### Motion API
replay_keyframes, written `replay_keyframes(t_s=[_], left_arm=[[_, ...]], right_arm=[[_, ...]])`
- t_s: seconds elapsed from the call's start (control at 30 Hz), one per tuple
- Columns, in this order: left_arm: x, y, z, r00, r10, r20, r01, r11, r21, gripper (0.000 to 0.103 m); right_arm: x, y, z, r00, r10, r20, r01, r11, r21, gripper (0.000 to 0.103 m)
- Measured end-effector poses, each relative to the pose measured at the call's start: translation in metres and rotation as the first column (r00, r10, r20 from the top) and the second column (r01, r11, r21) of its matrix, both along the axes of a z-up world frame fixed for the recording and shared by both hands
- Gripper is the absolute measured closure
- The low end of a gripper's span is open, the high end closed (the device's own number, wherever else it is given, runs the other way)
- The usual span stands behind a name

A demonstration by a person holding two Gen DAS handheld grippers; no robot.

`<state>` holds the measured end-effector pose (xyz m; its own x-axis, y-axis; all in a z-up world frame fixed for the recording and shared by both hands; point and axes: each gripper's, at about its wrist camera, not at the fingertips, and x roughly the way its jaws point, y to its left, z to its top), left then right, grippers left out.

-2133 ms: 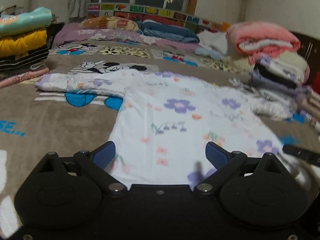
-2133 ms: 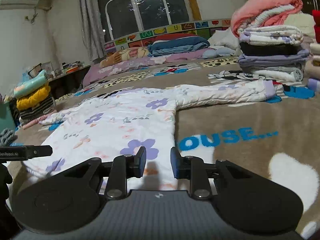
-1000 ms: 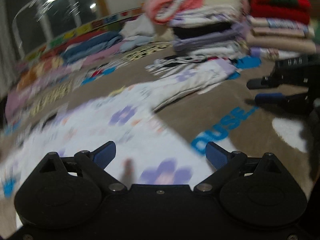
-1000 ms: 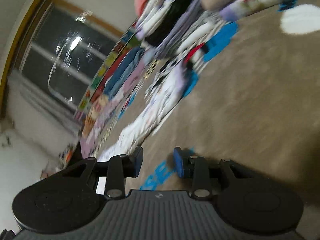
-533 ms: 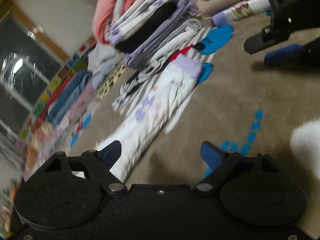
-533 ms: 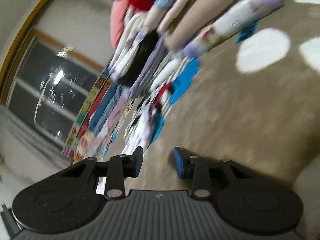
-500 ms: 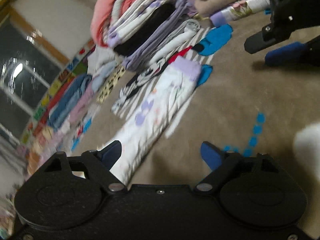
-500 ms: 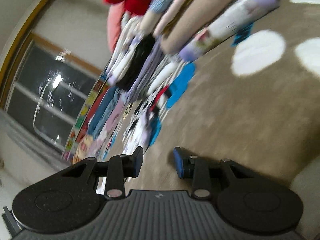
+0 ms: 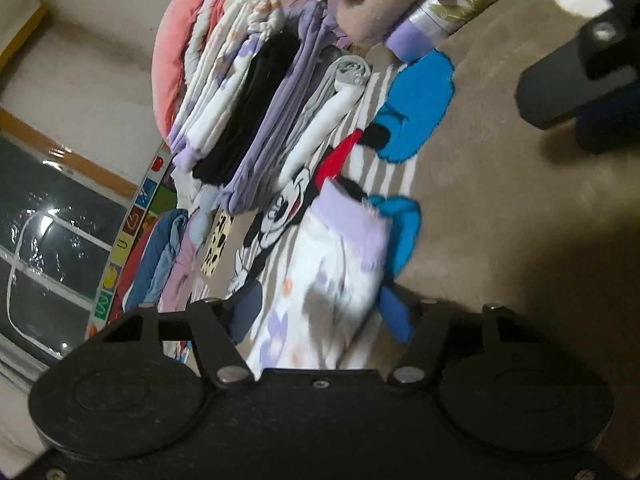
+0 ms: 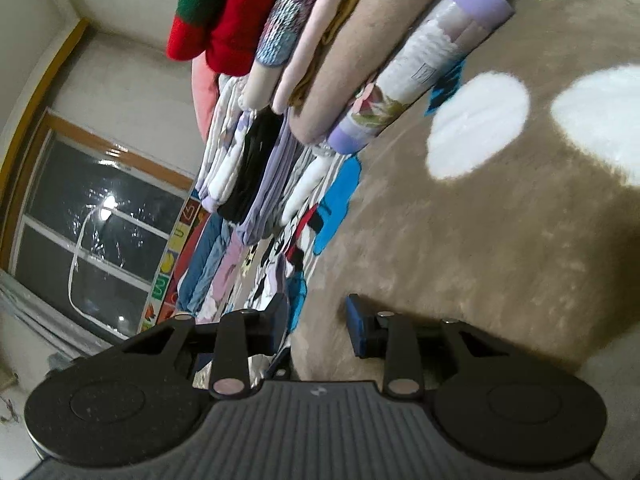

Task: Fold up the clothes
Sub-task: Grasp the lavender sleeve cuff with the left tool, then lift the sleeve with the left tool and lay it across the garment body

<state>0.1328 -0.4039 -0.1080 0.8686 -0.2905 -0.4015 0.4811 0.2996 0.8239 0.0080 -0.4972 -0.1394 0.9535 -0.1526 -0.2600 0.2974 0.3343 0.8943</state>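
A: On the bed, left wrist view: the left gripper (image 9: 318,312) straddles the sleeve (image 9: 324,288) of the white flowered garment, near its purple cuff (image 9: 352,220). Jaws are closing, sleeve between the blue pads. I can't tell if they press the cloth yet.

B: No bins or baskets?

A: None in view. Everything lies on the tan cartoon blanket (image 9: 480,208). The sleeve lies flat on it, over a mouse print.

B: Right gripper?

A: The right gripper (image 10: 318,322) has jaws narrowly apart, nothing between them, only blanket (image 10: 440,248) beyond. In the left view it shows at the upper right (image 9: 576,92), well apart from the sleeve.

B: Surroundings?

A: A folded stack (image 9: 248,92) just past the cuff: pink, floral white, black, lavender, grey layers. A second stack (image 10: 320,40) sits beside it in the right view: red-green knit, pink, beige, and a floral piece with purple ends at the bottom. Both views are strongly rolled, so the stacks look tipped sideways.

B: Anything in the way?

A: Nothing lies on the sleeve. The first stack is near the cuff, not touching as far as I can tell. Window (image 10: 100,220) and a colourful headboard strip (image 10: 176,256) are far behind, with blue and pink bedding (image 10: 212,264) beside the strip.
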Motion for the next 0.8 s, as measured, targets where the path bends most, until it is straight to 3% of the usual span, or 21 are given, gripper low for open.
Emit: replay_keyframes(t_s=[0.23,0.33,0.37,0.43,0.53,0.63,0.73,0.8], left_arm=[[0.013,-0.025,-0.006,0.999,0.023,0.022,-0.024,0.999,0.048,0.053],[0.024,-0.03,-0.007,0.998,0.06,-0.023,-0.059,0.997,0.04,0.072],[0.025,-0.031,-0.008,0.997,0.068,-0.036,-0.066,0.997,0.04,0.084],[0.027,-0.033,-0.007,0.996,0.083,-0.043,-0.082,0.996,0.031,0.09],[0.03,-0.023,0.011,0.987,0.126,-0.096,-0.133,0.989,-0.063,0.092],[0.037,0.001,0.043,0.974,0.16,-0.162,-0.19,0.963,-0.19,0.092],[0.045,0.032,0.081,0.962,0.172,-0.211,-0.233,0.921,-0.312,0.092],[0.052,0.057,0.109,0.953,0.175,-0.247,-0.265,0.878,-0.399,0.092]], right_arm=[[-0.005,-0.009,-0.002,0.999,-0.044,0.01,0.043,0.999,0.022,0.073],[-0.005,-0.012,-0.004,0.998,-0.059,0.012,0.058,0.998,0.034,0.075],[-0.004,-0.012,-0.004,0.998,-0.058,0.01,0.058,0.998,0.032,0.075],[-0.003,-0.013,-0.004,0.998,-0.057,0.009,0.057,0.998,0.03,0.075],[-0.003,-0.014,-0.003,0.998,-0.055,0.014,0.055,0.998,0.03,0.074],[-0.003,-0.012,-0.002,0.999,-0.046,0.016,0.046,0.999,0.019,0.073],[0.002,-0.008,0.001,1.0,0.011,0.023,-0.01,1.0,-0.006,0.07],[0.013,0.0,0.006,0.997,0.082,0.007,-0.082,0.995,-0.049,0.069]])
